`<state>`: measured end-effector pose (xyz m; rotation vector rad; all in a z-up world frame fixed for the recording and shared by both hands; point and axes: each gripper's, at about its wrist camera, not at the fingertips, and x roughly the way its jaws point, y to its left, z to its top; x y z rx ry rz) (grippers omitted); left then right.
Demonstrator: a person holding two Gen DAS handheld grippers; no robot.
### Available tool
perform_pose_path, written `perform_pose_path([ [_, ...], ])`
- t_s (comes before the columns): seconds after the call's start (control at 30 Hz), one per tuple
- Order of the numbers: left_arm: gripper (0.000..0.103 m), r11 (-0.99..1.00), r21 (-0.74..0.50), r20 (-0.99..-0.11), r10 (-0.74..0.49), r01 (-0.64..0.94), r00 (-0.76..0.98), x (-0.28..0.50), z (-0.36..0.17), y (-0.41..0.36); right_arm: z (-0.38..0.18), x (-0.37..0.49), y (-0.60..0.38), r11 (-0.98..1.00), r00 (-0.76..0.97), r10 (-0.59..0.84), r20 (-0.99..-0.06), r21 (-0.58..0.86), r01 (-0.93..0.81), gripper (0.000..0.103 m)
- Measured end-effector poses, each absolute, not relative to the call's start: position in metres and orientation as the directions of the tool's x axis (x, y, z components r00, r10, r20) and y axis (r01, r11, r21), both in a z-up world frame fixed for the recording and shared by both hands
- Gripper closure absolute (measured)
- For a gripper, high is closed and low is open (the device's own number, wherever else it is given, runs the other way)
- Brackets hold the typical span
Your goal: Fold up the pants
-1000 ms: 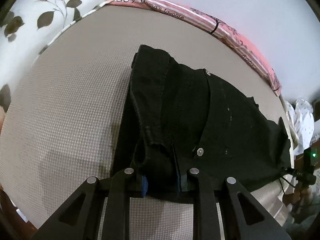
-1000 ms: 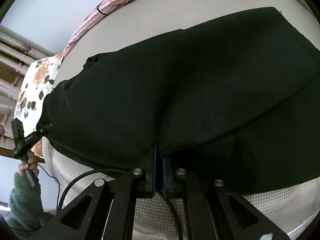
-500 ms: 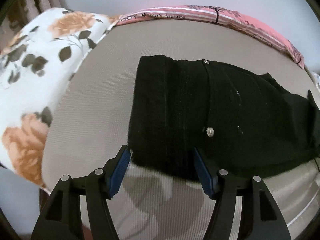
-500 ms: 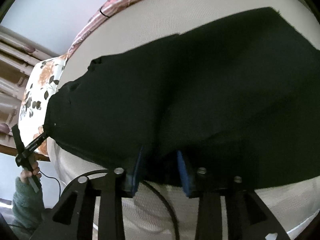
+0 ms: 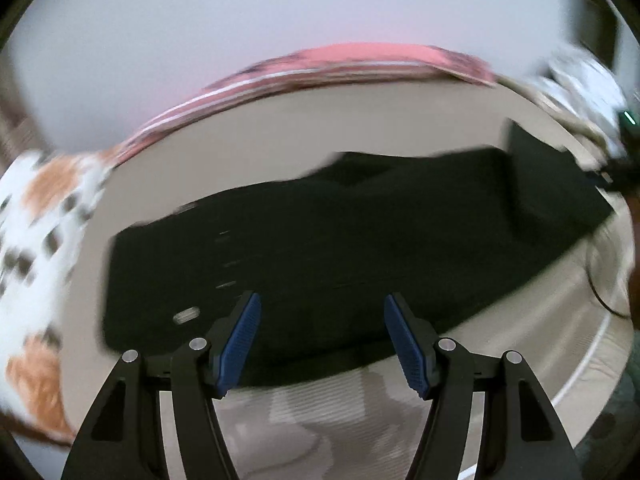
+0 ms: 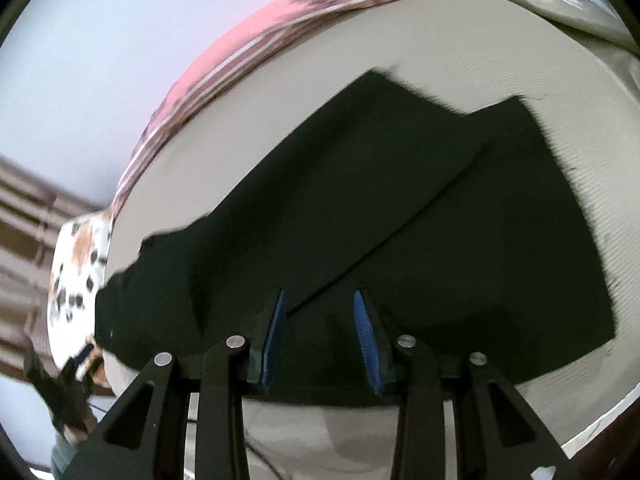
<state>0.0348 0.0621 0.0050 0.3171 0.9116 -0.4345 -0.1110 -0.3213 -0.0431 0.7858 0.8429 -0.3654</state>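
Observation:
The black pants [image 5: 360, 240] lie flat on the beige mattress [image 5: 280, 132], folded lengthwise, with the waist and its metal rivet [image 5: 186, 314] at the left. My left gripper [image 5: 323, 298] hangs open above their near edge, blue pads apart with nothing between them. In the right wrist view the pants [image 6: 440, 220] spread toward the upper right, one leg lying over the other along a diagonal edge. My right gripper [image 6: 320, 293] is open over the near edge, clear of the cloth. Both views are blurred by motion.
A floral pillow [image 5: 36, 220] lies at the left end of the mattress [image 6: 320, 92]. A pink striped blanket [image 5: 340, 64] runs along the far side against a pale wall. White cloth [image 5: 580, 80] is bunched at the far right. A sleeved hand [image 6: 68, 436] shows at the lower left.
Both grippers were shut on the pants' near edge a second ago. They have opened, let the cloth go, and drawn back and up. The left view has rolled and swung to the right.

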Motion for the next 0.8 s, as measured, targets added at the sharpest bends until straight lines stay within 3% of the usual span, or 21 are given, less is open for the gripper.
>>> perform_pose_path([
  [0.37, 0.038, 0.734, 0.038, -0.844, -0.340, 0.678, 0.414, 0.021, -0.025, -0.075, -0.056, -0.119, -0.370, 0.608, 0.651, -0.008, -0.759, 0.513, 0.606, 0.070],
  [0.67, 0.038, 0.674, -0.026, -0.871, -0.377, 0.738, 0.314, 0.023, -0.050, -0.133, -0.069, -0.130, -0.393, 0.564, 0.659, -0.006, -0.752, 0.542, 0.623, 0.070],
  [0.77, 0.042, 0.678, -0.028, -0.878, -0.368, 0.735, 0.305, 0.029, -0.057, -0.141, -0.073, -0.130, -0.405, 0.543, 0.662, -0.021, -0.749, 0.547, 0.637, 0.070],
  [0.8, 0.049, 0.679, -0.030, -0.879, -0.367, 0.733, 0.303, 0.030, -0.058, -0.143, -0.074, -0.130, -0.408, 0.538, 0.666, -0.023, -0.746, 0.552, 0.637, 0.070],
])
